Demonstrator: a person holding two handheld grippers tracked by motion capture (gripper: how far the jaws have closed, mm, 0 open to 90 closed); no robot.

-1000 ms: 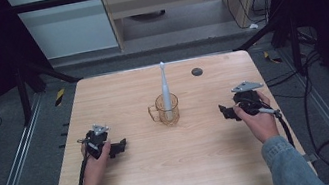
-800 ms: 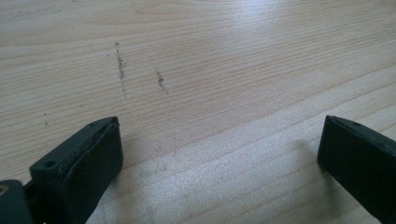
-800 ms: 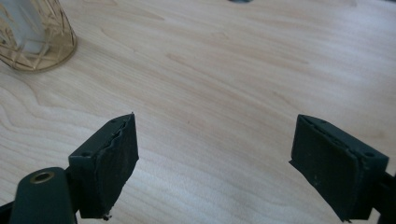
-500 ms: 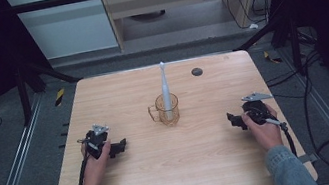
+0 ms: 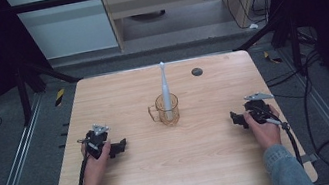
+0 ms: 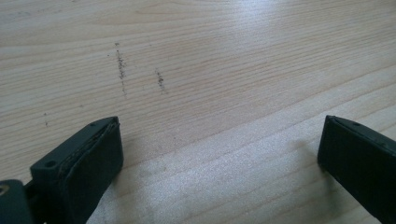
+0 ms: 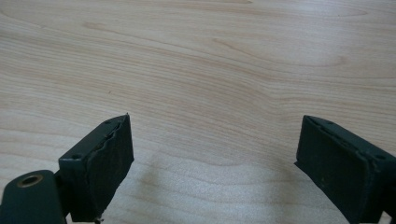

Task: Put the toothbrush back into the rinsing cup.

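A clear amber cup with a handle stands in the middle of the wooden table. A white electric toothbrush stands upright in it. My left gripper rests on the table at the left, well apart from the cup. Its jaws are wide open over bare wood. At the right side my right gripper rests on the table too, open, with bare wood between its jaws. A hand holds each gripper.
A small dark round disc lies near the table's far edge, right of centre. Black frame legs and cables surround the table on the grey floor. A cabinet stands beyond the far edge.
My right gripper has moved down and toward the person, settling onto the table. The left gripper, cup and toothbrush have stayed put.
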